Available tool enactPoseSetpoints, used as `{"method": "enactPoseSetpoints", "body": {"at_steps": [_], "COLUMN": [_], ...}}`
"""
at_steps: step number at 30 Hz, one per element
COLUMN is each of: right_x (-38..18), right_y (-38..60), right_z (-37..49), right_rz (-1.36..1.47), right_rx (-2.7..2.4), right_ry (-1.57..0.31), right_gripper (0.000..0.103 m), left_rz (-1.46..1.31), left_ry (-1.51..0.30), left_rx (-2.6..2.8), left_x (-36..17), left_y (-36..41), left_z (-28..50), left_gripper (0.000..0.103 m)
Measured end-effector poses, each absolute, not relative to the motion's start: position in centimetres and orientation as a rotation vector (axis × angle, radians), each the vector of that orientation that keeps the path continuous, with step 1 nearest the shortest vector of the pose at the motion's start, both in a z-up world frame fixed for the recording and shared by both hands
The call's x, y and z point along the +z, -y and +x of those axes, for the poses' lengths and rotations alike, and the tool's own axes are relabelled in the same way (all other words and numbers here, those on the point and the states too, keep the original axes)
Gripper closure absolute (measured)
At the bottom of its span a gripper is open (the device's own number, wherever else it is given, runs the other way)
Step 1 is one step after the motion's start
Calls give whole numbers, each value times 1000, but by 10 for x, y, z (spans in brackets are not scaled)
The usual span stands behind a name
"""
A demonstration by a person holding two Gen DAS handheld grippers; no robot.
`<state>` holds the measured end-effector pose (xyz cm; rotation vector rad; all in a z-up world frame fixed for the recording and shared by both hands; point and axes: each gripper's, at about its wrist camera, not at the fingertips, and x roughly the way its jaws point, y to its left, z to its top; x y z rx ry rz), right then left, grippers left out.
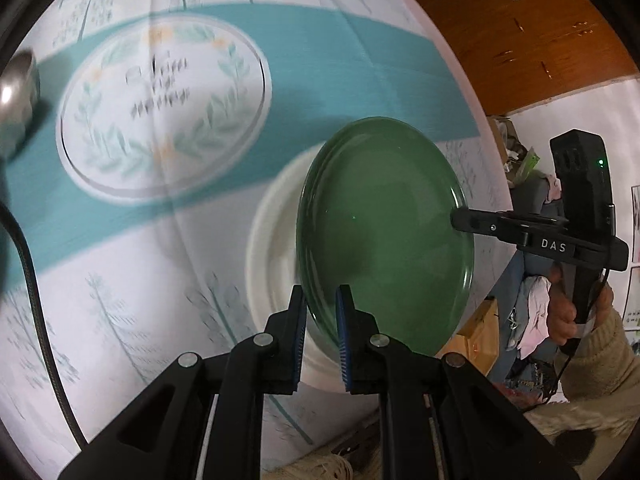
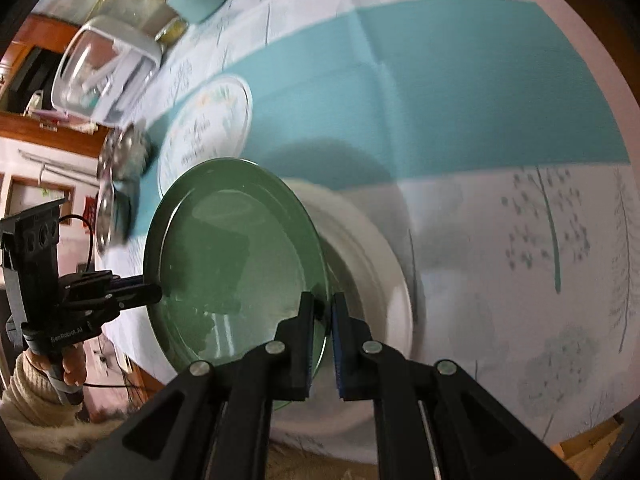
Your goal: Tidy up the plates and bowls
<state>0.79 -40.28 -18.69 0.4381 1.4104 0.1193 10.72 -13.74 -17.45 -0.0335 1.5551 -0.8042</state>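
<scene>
A green plate (image 1: 384, 236) is held by both grippers, tilted, just above a white plate (image 1: 272, 240) on the table. My left gripper (image 1: 322, 304) is shut on the green plate's near rim. My right gripper (image 2: 322, 308) is shut on the opposite rim of the green plate (image 2: 236, 252), and shows in the left wrist view (image 1: 456, 216) at the plate's right edge. The left gripper shows in the right wrist view (image 2: 152, 286) at the plate's left edge. The white plate (image 2: 376, 264) lies partly hidden under the green one.
A round table wears a white and teal cloth (image 1: 304, 40) with a printed round emblem (image 1: 164, 108). Metal bowls (image 2: 120, 168) stand near the far left edge; one shows in the left wrist view (image 1: 16, 96). A clear-lidded container (image 2: 104, 68) and small boxes stand at the table's far edge.
</scene>
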Motion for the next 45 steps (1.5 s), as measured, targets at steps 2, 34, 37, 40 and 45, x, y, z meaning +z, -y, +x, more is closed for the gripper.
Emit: {"method": "enactPoseSetpoints", "body": {"at_steps": [2, 34, 37, 40, 45], "right_x": [-193, -206, -206, -206, -205], "right_y": [405, 383, 378, 376, 377], "right_z": [2, 1, 1, 1, 1], "right_rz": [438, 161, 124, 100, 109], "right_rx": [120, 112, 105, 98, 90], "right_ry": [-1426, -1470, -1470, -1466, -1468], "right_gripper": [95, 92, 92, 92, 92], "left_rz": [-42, 109, 188, 206, 224], "left_ry": [-1567, -1586, -1542, -1534, -1524], "left_rx": [-787, -678, -649, -657, -626], "left_x": [-178, -187, -184, -186, -193], "left_y": [139, 185, 191, 194, 199], "left_z": [100, 75, 71, 69, 68], "left_gripper": [92, 70, 56, 53, 53]}}
